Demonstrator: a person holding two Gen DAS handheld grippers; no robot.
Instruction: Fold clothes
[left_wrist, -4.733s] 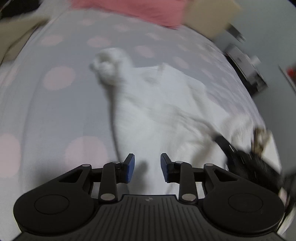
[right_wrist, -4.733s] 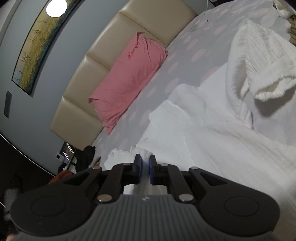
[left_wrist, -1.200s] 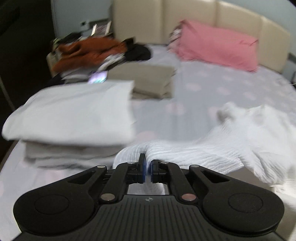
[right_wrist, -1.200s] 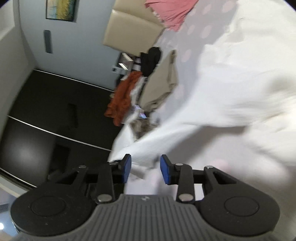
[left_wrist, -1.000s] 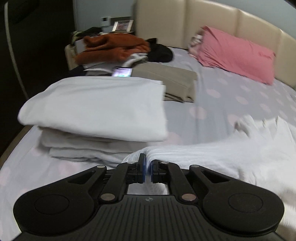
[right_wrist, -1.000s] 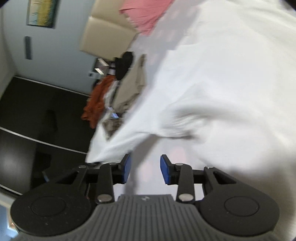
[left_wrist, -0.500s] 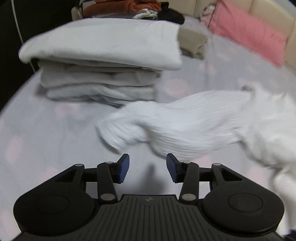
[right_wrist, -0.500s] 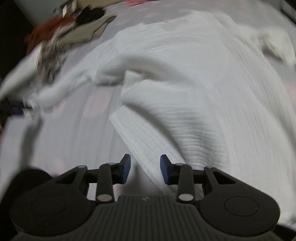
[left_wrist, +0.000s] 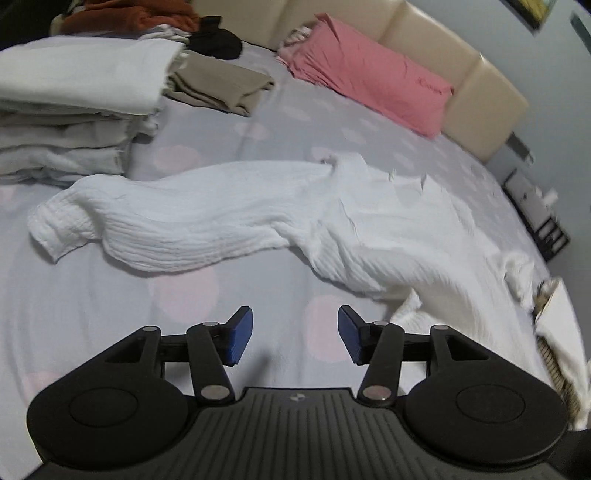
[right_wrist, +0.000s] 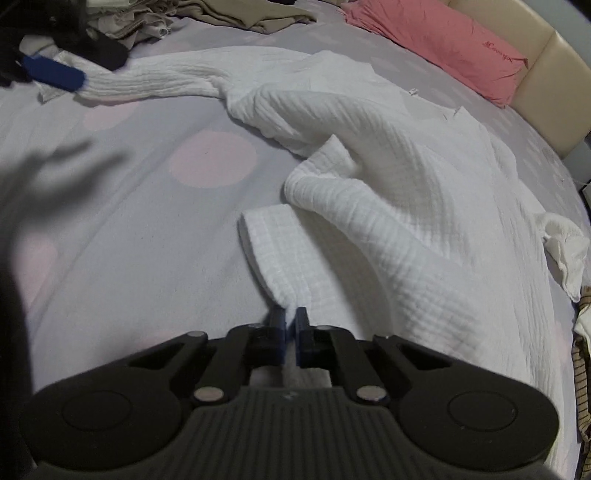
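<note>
A white ribbed long-sleeved top (left_wrist: 362, 221) lies spread on the grey bed sheet with pink dots (left_wrist: 184, 295). One sleeve (left_wrist: 166, 221) stretches out to the left, its cuff (left_wrist: 55, 225) lying flat. My left gripper (left_wrist: 294, 338) hovers open above bare sheet, just short of that sleeve, holding nothing. In the right wrist view the top (right_wrist: 406, 177) fills the middle, and my right gripper (right_wrist: 290, 325) is shut on its folded-over hem edge (right_wrist: 280, 254). The left gripper's blue finger pad (right_wrist: 53, 75) shows blurred at the upper left there.
A stack of folded white and grey clothes (left_wrist: 74, 99) sits at the left, folded beige cloth (left_wrist: 218, 83) behind it. A pink pillow (left_wrist: 369, 77) leans on the cream headboard (left_wrist: 461, 74). Orange and black clothes (left_wrist: 140, 18) pile up at the far corner.
My left gripper let go of the sleeve cuff, opened wide and drew back; the sleeve now lies flat. My right gripper, open half a second ago, has shut on the hem edge.
</note>
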